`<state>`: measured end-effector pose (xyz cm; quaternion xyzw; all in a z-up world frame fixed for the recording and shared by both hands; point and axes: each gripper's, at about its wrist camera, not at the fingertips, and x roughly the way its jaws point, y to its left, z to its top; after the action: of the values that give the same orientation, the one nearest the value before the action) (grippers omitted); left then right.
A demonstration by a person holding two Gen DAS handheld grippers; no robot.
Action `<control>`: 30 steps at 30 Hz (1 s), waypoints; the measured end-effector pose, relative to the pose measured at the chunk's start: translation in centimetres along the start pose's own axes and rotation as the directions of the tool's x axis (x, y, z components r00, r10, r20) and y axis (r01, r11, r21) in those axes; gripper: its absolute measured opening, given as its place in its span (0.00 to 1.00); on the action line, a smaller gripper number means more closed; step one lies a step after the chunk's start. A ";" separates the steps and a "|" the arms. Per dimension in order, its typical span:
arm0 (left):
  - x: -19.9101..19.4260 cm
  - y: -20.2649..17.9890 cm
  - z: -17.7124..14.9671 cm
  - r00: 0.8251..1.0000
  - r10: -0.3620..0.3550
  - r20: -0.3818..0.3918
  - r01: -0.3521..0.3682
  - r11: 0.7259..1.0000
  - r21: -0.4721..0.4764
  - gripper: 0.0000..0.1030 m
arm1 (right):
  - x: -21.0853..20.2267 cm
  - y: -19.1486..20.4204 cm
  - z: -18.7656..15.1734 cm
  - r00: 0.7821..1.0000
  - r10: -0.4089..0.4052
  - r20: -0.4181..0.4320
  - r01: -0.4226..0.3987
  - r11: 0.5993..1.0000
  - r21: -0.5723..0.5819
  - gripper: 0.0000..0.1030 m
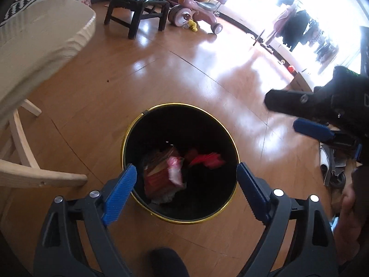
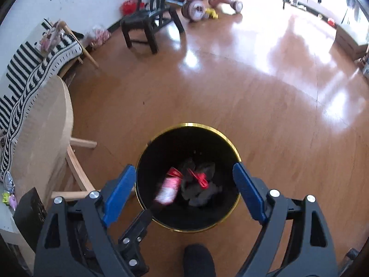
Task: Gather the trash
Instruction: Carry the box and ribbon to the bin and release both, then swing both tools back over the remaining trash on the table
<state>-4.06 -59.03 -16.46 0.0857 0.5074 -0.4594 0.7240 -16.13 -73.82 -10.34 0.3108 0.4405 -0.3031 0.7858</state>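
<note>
Over the bin (image 1: 180, 161), both grippers hang with their blue fingers spread wide and nothing between them. Left of the bin stands a pale wooden table (image 1: 34, 53), its legs (image 1: 25, 161) splayed on the brown floor (image 1: 161, 73). The left gripper (image 1: 186, 180) looks straight down into the bin, a black can with a gold rim, one finger (image 1: 120, 191) over the rim's left side and the other over its right. Inside the bin lies the trash (image 1: 163, 173): a crumpled red and pink wrapper at the bottom, with a red scrap (image 1: 207, 159) just right of it. Right of the bin in the left wrist view, the other gripper's black body and a blue finger reach in from the frame edge.

From the right wrist view, the table (image 2: 43, 120) again sits left of the bin (image 2: 188, 177), with a striped cloth (image 2: 27, 69) beyond it. The right gripper (image 2: 184, 184) also frames the bin's mouth, fingers (image 2: 117, 196) apart. A pink and red wrapper (image 2: 169, 188), blurred, shows against the bin's left inner wall; whether it is in mid-air or resting cannot be told. Beside it lies dark crumpled stuff with a red scrap (image 2: 200, 179). Beyond the bin stand a black chair (image 2: 147, 23) and, right of that, a pink tricycle (image 2: 203, 2).
</note>
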 end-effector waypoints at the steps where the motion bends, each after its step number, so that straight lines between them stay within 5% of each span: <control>1: -0.7 0.2 0.1 1.000 -0.001 0.004 0.001 1.000 0.001 0.83 | -0.6 0.5 0.1 1.000 0.007 0.017 -0.007 1.000 -0.007 0.81; 8: -12.6 5.4 -1.7 0.987 0.082 0.137 -0.085 0.996 0.014 0.87 | -5.4 9.5 -0.9 0.986 0.078 0.148 -0.050 0.982 -0.185 0.85; 13: -23.1 12.9 -5.9 0.943 0.244 0.227 -0.231 0.969 -0.085 0.89 | -8.0 21.8 -6.0 0.967 0.217 0.131 -0.149 0.904 -0.400 0.89; 19: -34.3 22.7 -11.6 0.861 0.465 0.207 -0.408 0.874 -0.264 0.90 | -10.4 37.3 -14.3 0.919 0.394 0.005 -0.314 0.739 -0.596 0.92; 23: -40.6 28.1 -15.7 0.781 0.583 0.225 -0.468 0.784 -0.408 0.92 | -11.2 44.4 -18.8 0.890 0.451 -0.061 -0.377 0.655 -0.655 0.93; 25: -42.5 30.4 -17.0 0.762 0.604 0.233 -0.447 0.751 -0.487 0.92 | -11.2 47.3 -20.8 0.885 0.458 -0.080 -0.384 0.623 -0.682 0.93; 28: -44.5 33.6 -18.2 0.757 0.619 0.209 -0.419 0.705 -0.572 0.92 | -10.5 50.3 -23.1 0.883 0.457 -0.111 -0.398 0.599 -0.695 0.93; 30: -45.4 35.0 -18.6 0.735 0.646 0.204 -0.432 0.679 -0.594 0.92 | -10.0 51.4 -24.0 0.881 0.456 -0.125 -0.406 0.593 -0.696 0.93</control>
<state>7.17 -2.13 -0.27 -0.0544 0.4016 -0.0755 0.9111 6.06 -21.60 -0.25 0.0740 0.4073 0.0772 0.9070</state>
